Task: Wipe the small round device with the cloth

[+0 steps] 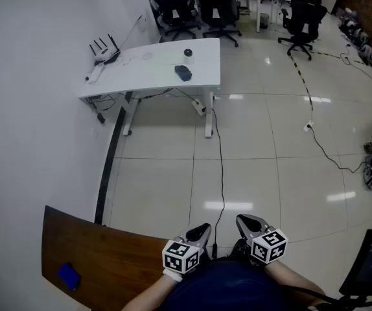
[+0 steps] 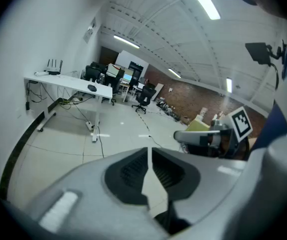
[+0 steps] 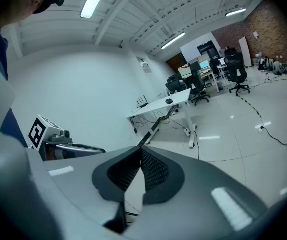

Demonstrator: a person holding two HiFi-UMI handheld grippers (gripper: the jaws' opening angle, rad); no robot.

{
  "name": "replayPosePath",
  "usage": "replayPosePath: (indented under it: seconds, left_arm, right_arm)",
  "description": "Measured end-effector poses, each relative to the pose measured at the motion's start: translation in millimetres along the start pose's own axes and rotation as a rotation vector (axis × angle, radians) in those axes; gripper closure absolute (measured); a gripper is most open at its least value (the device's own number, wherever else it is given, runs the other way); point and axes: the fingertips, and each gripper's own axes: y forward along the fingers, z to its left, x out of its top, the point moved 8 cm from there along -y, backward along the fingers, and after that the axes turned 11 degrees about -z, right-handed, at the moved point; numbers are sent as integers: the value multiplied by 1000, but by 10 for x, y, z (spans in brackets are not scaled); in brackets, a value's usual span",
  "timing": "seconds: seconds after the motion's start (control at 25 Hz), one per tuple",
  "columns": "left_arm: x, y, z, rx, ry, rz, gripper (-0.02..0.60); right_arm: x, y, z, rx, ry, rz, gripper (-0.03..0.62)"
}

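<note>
- We hold both grippers low against our body, side by side above the tiled floor.
- The left gripper (image 1: 202,229) has its jaws closed, tips meeting, with nothing between them.
- The right gripper (image 1: 242,221) is pressed fully together, also empty.
- The small round device (image 1: 187,53) stands on the white table (image 1: 140,76) across the room, well apart from both grippers, with a dark item (image 1: 183,73) just beside it.

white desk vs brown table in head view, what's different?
Colour: the white desk has a white top, the brown table is dark wood. Position: the white desk stands far across the floor, the brown table right beside the person. Load: the white desk carries a router, a small round device and a dark flat item; the brown table shows only a blue object. Both sit along the same wall.
</note>
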Motion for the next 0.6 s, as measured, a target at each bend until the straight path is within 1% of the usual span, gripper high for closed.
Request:
replayPosePath:
  seconds: [0.16,0.4,0.6]
  left_arm:
    - [-32,32,4,19,-8,-9,557]
    - [-10,273,-167,49,-16,-8,565]
    - [22,424,-364,50,0,0,565]
  right_arm:
    - [15,48,-76,13,-12,5,583]
    - [133,-58,-408,4,-1,-5,583]
    - [196,-134,-563,42,-13,6,583]
